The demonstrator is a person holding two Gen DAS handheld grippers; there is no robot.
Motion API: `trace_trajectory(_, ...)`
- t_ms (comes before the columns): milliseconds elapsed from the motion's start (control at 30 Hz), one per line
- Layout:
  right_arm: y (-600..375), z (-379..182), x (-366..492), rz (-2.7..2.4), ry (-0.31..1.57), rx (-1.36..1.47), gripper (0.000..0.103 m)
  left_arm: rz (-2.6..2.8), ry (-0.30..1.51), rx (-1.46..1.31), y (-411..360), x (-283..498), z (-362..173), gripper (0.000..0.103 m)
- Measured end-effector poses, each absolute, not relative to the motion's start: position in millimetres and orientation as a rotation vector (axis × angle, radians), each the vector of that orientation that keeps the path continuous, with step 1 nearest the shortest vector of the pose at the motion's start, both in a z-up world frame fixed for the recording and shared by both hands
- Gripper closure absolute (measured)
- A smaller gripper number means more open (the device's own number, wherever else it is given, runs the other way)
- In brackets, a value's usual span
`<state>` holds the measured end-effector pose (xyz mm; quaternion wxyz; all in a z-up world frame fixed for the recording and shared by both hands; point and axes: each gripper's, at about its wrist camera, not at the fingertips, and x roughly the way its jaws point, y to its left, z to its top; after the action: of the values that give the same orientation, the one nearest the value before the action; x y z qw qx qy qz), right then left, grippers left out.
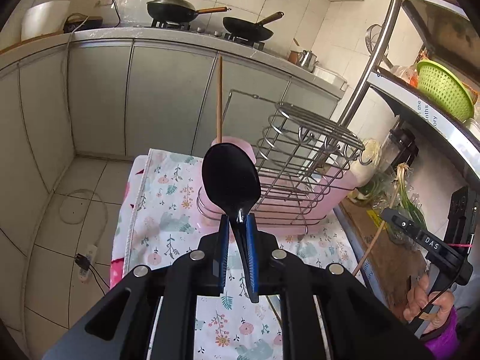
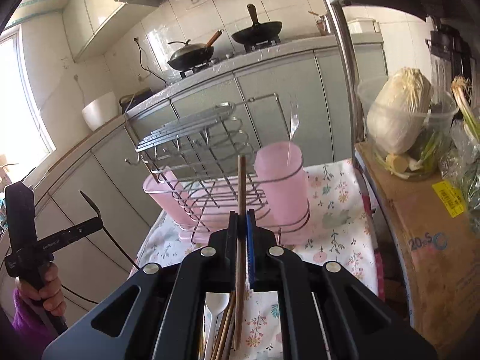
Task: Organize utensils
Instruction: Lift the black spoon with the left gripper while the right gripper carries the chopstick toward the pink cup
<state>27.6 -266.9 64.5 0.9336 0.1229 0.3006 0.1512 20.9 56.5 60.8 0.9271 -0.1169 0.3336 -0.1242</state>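
My left gripper (image 1: 237, 219) is shut on the handle of a black spoon (image 1: 230, 177), bowl up, held in front of the wire utensil rack (image 1: 303, 162). A pink cup (image 1: 231, 145) at the rack's near end holds a brown chopstick (image 1: 220, 96). My right gripper (image 2: 242, 217) is shut on a brown chopstick (image 2: 240, 210), held upright in front of the rack (image 2: 210, 150). A pink cup (image 2: 283, 189) in the rack holds a clear plastic fork (image 2: 294, 129). A second pink cup (image 2: 169, 198) sits at the rack's left end. A white spoon (image 2: 214, 306) and several chopsticks (image 2: 223, 333) lie on the cloth below.
The rack stands on a floral cloth (image 1: 168, 198) over a small table. A cardboard box (image 2: 420, 240) with a cabbage (image 2: 399, 111) stands to the right. A metal shelf (image 1: 420, 99) holds a green basket (image 1: 444, 90). The counter with two woks (image 1: 210, 15) is behind.
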Motion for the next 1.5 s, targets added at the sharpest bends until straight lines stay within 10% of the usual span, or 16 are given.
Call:
trace_trajectory(733, -285.6, 211.9, 67.0, 0.191, 0.266, 0.156, 0.097, -0.136, 0.389, -0.182, 59.2, 62.3, 178.4, 0.092)
trace_trajectory(1500, -284.2, 142.6, 135.5, 0.167, 0.423, 0.164, 0.097, -0.114, 0.571, -0.131, 42.6, 135.7, 99.3, 0.092)
